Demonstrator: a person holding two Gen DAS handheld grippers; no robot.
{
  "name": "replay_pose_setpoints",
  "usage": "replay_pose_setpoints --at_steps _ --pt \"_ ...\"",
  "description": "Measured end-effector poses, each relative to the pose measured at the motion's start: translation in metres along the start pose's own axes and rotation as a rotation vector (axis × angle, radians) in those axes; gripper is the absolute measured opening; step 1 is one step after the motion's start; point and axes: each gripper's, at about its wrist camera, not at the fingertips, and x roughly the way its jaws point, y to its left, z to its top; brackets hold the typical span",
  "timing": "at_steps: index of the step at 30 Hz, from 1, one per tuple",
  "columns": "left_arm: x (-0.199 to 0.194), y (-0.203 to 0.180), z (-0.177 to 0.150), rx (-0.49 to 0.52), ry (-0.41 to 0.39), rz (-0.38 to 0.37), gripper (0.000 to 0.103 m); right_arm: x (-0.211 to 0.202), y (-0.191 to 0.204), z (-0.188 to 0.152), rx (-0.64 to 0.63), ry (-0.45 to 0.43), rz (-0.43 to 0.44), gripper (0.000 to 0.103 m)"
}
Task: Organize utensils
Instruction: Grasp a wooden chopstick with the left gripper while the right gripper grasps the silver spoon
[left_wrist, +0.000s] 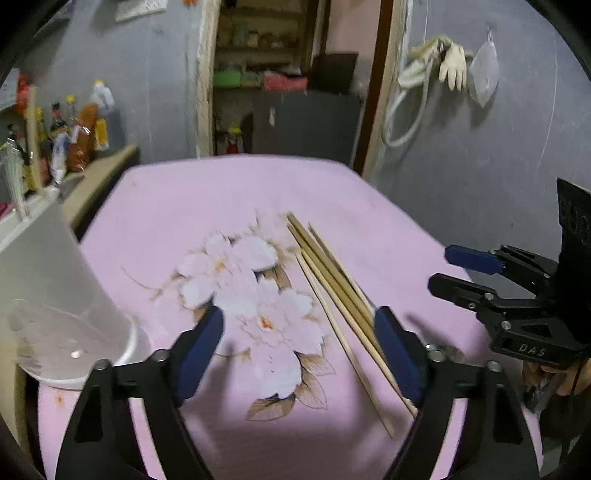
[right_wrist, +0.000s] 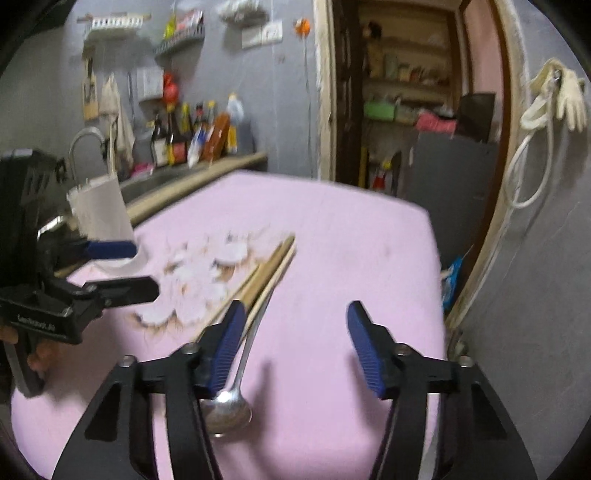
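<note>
Several wooden chopsticks (left_wrist: 332, 284) lie side by side on the pink flowered tablecloth (left_wrist: 229, 192); they also show in the right wrist view (right_wrist: 269, 269). A metal spoon (right_wrist: 231, 406) lies beside them, bowl toward the camera. A translucent plastic cup (left_wrist: 48, 288) stands at the table's left; it shows in the right wrist view (right_wrist: 99, 218) too. My left gripper (left_wrist: 299, 347) is open above the cloth, its right finger over the chopsticks. My right gripper (right_wrist: 295, 347) is open and empty, its left finger over the spoon handle; it also shows at the right of the left wrist view (left_wrist: 443, 269).
A counter with sauce bottles (right_wrist: 195, 136) and a sink tap (right_wrist: 85, 140) runs along the left wall. A doorway with shelves (right_wrist: 410, 99) is behind the table. Gloves and a hose (left_wrist: 436, 66) hang on the grey wall at right.
</note>
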Motion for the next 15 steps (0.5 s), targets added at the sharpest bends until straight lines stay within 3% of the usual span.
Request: replay_pose_setpoints --at_steps 9,15 --pt "0.040 0.001 -0.001 -0.017 0.167 -0.061 0.035 0.017 0.011 -0.006 -0.049 0.121 0.060 0.033" --pt "0.054 -0.004 0.005 -0.007 0.204 -0.047 0.030 0.025 0.020 -0.008 -0.076 0.174 0.072 0.032"
